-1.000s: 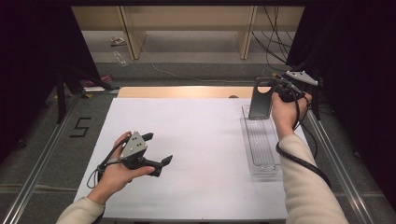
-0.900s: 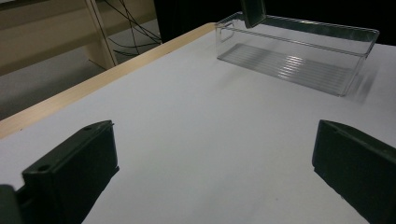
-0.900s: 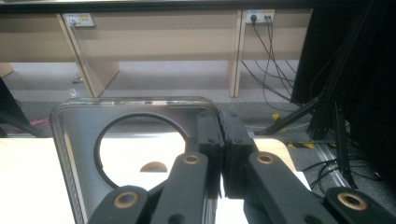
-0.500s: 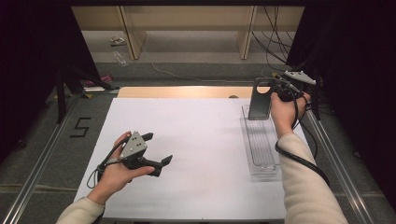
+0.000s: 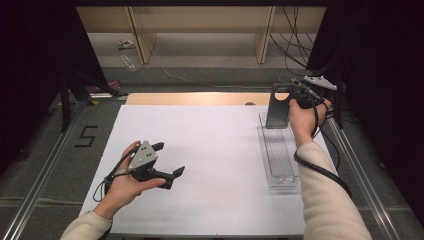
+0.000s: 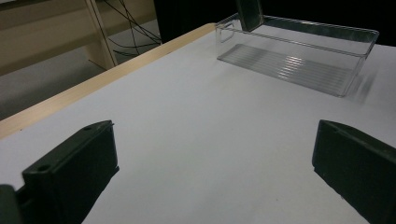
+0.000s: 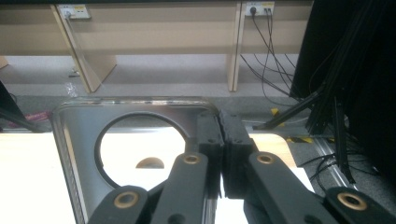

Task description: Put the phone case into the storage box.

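The metal plate [image 5: 278,107] is dull grey, the ribbed tray [image 5: 279,155] clear, the table sheet [image 5: 210,145] white with a pale wooden edge [image 5: 200,98] (both grippers' jaws are black).

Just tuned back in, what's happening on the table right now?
The right gripper is clamped on the edge of a flat metal plate with a round hole, holding it upright at the far end of the clear plastic tray at the table's right. The left gripper rests in the person's hand over the white tabletop, jaws open and holding nothing. The tray looks empty apart from the plate's lower end.
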`<state>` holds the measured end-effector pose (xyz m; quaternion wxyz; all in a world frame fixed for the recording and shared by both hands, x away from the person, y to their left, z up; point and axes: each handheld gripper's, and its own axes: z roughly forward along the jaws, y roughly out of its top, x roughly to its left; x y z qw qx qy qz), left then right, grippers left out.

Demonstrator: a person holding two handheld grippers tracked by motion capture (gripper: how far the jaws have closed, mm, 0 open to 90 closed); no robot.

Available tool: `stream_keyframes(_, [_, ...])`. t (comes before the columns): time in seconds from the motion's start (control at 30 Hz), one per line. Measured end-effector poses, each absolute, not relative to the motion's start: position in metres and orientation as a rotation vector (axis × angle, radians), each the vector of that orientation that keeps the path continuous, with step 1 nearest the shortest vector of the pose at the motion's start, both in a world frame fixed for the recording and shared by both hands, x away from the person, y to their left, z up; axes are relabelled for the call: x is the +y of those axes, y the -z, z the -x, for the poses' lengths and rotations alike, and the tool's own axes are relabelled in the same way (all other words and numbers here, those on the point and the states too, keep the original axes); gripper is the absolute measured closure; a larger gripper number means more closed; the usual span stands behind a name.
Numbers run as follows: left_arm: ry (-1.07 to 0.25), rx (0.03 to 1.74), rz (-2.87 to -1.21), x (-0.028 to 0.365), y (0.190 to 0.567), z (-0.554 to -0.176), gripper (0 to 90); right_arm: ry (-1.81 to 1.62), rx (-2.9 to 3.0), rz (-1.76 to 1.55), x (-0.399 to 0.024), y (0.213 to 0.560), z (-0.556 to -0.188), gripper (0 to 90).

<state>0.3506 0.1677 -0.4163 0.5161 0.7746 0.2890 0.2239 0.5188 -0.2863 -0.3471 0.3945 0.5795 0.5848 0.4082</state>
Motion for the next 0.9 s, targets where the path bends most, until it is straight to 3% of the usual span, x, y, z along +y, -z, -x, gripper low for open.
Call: stream_keyframes(0.9, [-0.537,0.694,-1.862,0.1678,0.4165,-0.3507,0.0,-1.005,1.500,-1.473,-0.2830,0.3527,-0.5277,88.6])
